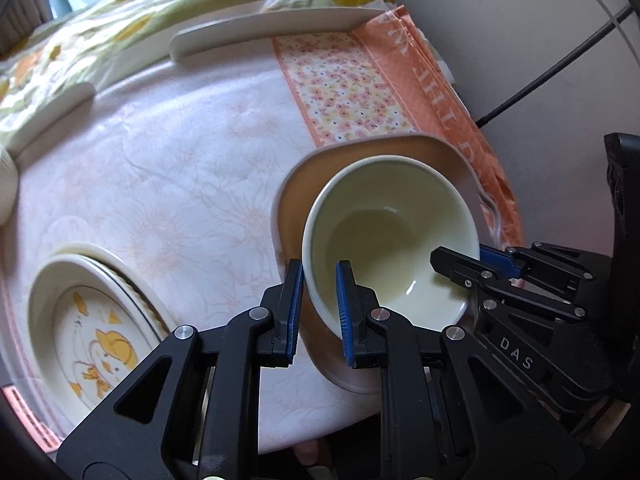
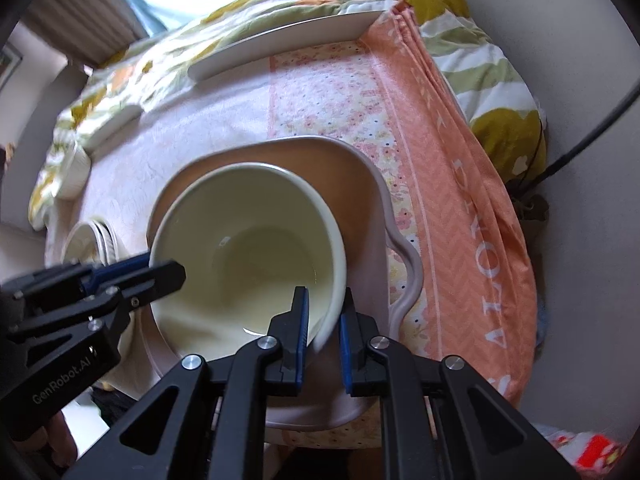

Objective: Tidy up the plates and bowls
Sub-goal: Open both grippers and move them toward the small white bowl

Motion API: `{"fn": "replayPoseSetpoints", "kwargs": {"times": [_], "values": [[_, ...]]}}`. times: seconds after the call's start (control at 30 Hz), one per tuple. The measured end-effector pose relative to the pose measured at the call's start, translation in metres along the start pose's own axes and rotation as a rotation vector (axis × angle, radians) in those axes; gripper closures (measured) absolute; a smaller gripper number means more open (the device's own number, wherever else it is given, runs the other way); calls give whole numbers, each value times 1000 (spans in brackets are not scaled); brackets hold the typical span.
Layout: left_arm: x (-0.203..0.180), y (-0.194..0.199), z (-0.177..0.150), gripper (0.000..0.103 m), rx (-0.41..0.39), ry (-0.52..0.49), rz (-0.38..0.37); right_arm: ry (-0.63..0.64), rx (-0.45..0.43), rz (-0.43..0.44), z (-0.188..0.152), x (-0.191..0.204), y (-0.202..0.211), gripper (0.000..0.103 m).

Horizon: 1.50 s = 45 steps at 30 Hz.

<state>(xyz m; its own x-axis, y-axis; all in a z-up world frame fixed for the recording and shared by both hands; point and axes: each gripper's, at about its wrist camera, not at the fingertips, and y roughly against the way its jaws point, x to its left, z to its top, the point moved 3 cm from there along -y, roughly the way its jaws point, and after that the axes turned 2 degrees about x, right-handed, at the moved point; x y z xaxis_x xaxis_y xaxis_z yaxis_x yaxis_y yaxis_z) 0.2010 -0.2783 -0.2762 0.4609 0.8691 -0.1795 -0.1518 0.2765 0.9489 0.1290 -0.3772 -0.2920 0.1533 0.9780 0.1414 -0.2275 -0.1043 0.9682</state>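
A cream bowl [image 1: 384, 236] [image 2: 244, 248] sits inside a pinkish-beige square dish [image 1: 292, 208] [image 2: 352, 184] on the cloth-covered table. My left gripper [image 1: 318, 304] straddles the bowl's left rim, one finger outside and one inside, with a gap still showing at the rim. My right gripper [image 2: 323, 320] straddles the bowl's right rim the same way. Each gripper shows in the other's view, the right one [image 1: 472, 264] and the left one [image 2: 160, 272]. A duck-patterned plate [image 1: 100, 332] lies on a stack at the left.
A long white plate [image 1: 276, 28] [image 2: 280, 44] lies at the table's far edge, and a smaller white dish [image 1: 52, 112] at the far left. An orange towel [image 2: 460, 184] hangs over the right edge. A wall and a black cable [image 1: 560, 64] are at the right.
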Motion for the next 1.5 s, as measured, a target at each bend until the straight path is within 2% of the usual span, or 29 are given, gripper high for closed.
{"fn": "replayPoseSetpoints", "kwargs": {"times": [0.17, 0.23, 0.3, 0.33, 0.37, 0.43, 0.5, 0.57, 0.6, 0.63, 0.8, 0.83, 0.97, 1.1, 1.3, 1.4, 1.5], "values": [[-7, 12, 4, 88, -41, -58, 55, -6, -10, 7, 1, -3, 8, 86], [-7, 15, 5, 85, -52, -66, 58, -5, -32, 11, 2, -4, 13, 78], [-7, 17, 6, 71, -56, -61, 64, 1, -49, 24, 2, -5, 17, 66], [-5, 19, 7, 49, -62, -57, 73, 1, -49, 49, 2, -5, 18, 60], [-4, 22, 7, 32, -75, -52, 81, -2, -53, 61, 1, -5, 19, 59], [-1, 30, 9, 24, -104, -40, 89, -1, -63, 62, 0, -4, 22, 57], [3, 36, 10, 22, -120, -28, 86, 5, -74, 77, 0, -4, 27, 53], [8, 42, 11, 14, -124, -13, 99, 16, -90, 86, 0, -3, 32, 38], [11, 45, 11, 13, -128, -2, 103, 26, -94, 72, -1, -2, 35, 18], [16, 50, 10, 12, -134, 12, 106, 40, -97, 70, -1, 0, 38, 7], [39, 75, 4, 9, -175, 91, 119, 122, -161, 120, 1, 17, 57, 4], [46, 83, 1, 8, -191, 110, 133, 143, -176, 125, 2, 22, 61, 0], [81, 111, -12, 7, -244, 200, 214, 301, -238, 133, 11, 56, 77, 1], [128, 145, -31, 7, -304, 331, 269, 442, -275, 188, 27, 99, 89, 0], [213, 198, -67, 7, -392, 524, 346, 563, -250, 249, 61, 173, 96, 0], [260, 218, -81, 7, -432, 618, 344, 582, -275, 255, 85, 215, 102, 0], [305, 222, -89, 7, -447, 704, 304, 637, -279, 232, 114, 264, 97, 0]]}}
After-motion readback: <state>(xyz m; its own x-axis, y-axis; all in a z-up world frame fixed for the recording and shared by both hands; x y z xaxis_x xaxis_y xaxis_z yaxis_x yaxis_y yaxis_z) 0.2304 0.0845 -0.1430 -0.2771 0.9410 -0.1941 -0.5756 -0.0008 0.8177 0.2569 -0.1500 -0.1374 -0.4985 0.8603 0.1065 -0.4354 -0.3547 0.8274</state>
